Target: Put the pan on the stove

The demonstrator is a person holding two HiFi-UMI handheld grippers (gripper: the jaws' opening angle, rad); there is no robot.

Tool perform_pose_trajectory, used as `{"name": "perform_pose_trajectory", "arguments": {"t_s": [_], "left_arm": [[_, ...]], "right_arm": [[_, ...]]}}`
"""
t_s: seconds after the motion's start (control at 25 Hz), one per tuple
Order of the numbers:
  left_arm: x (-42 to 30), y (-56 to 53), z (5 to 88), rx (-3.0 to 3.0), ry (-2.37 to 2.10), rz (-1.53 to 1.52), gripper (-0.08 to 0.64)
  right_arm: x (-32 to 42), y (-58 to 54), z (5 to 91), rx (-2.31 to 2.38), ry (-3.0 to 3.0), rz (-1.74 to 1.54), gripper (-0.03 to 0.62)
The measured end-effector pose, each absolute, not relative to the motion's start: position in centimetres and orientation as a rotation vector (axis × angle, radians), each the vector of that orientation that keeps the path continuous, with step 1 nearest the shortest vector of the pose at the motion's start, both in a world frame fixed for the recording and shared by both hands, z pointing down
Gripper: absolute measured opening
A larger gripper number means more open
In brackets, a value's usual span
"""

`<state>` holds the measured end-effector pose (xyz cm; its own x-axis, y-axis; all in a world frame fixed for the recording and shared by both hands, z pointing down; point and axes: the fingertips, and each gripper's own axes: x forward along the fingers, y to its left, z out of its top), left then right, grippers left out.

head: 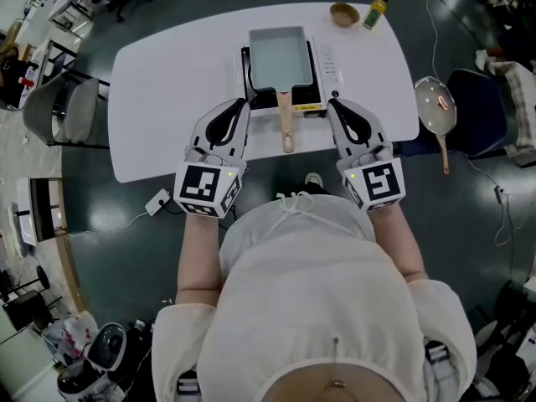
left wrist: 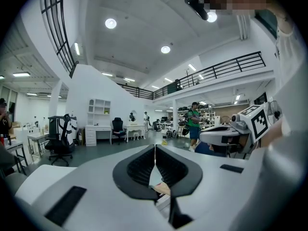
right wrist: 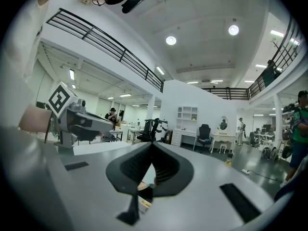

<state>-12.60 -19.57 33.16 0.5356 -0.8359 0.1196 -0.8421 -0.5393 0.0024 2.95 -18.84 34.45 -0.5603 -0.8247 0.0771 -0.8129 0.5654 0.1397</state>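
A rectangular grey pan (head: 278, 54) with a wooden handle (head: 286, 122) sits on the portable stove (head: 322, 78) at the middle of the white table (head: 167, 82). My left gripper (head: 242, 103) hangs shut just left of the handle, holding nothing. On the handle's other side my right gripper (head: 332, 103) is shut and empty too. In the left gripper view the jaws (left wrist: 155, 150) meet tip to tip, a bit of the wooden handle (left wrist: 162, 188) showing under them. The right gripper view shows its jaws (right wrist: 153, 148) closed as well, tilted up toward the room.
A small wooden bowl (head: 344, 13) and a yellow bottle (head: 376, 10) stand at the table's far right corner. A round frying pan (head: 436, 107) lies on a dark chair (head: 477, 107) right of the table. A grey chair (head: 71, 111) stands at the left.
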Motion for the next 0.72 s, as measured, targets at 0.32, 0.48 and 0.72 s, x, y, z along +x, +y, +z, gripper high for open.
{"name": "perform_pose_trajectory", "arguments": {"t_s": [0.32, 0.48, 0.72], "left_arm": [[-12.1, -19.7, 33.2, 2.693, -1.494, 0.189, 0.025], [-11.9, -19.9, 33.5, 2.684, -1.513, 0.209, 0.025], [-11.5, -20.5, 33.7, 2.651, -1.524, 0.192, 0.025]], "right_arm": [[3.6, -19.7, 34.2, 1.427, -2.655, -0.144, 0.002], [3.8, -20.0, 34.3, 1.423, -2.657, -0.142, 0.002], [4.4, -20.8, 34.5, 1.421, -2.660, -0.135, 0.002]]}}
